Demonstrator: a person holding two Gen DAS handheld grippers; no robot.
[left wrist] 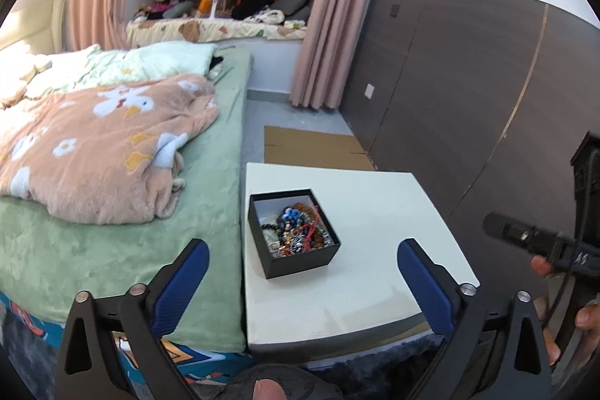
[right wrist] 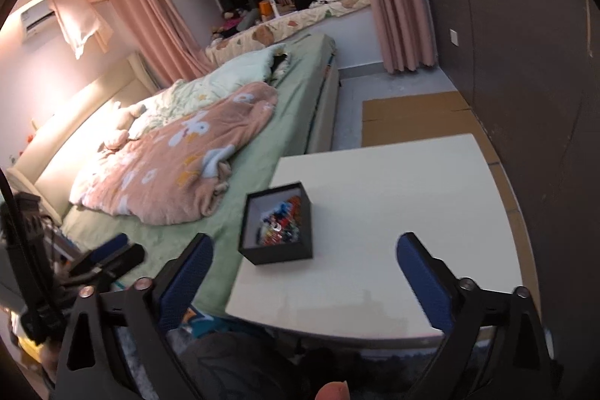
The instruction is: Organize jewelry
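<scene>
We look along two hand-held grippers at a small white table (left wrist: pixel 375 212) standing right against a bed (left wrist: pixel 210 152). A black open box (left wrist: pixel 300 261) sits on the table's left half, near the bed-side edge. It holds the jewelry (left wrist: pixel 296 227), a tangled heap of blue, red, black and silver beads and chains. Our left gripper (left wrist: pixel 302 263) is spread wide, holding nothing, hovering short of the box. Our right gripper (right wrist: pixel 305 257) is likewise spread wide and holding nothing, also back from the box. A pink flowered blanket (left wrist: pixel 97 145) lies rumpled on the bed. Flat cardboard (left wrist: pixel 315 147) lies on the floor beyond the table.
</scene>
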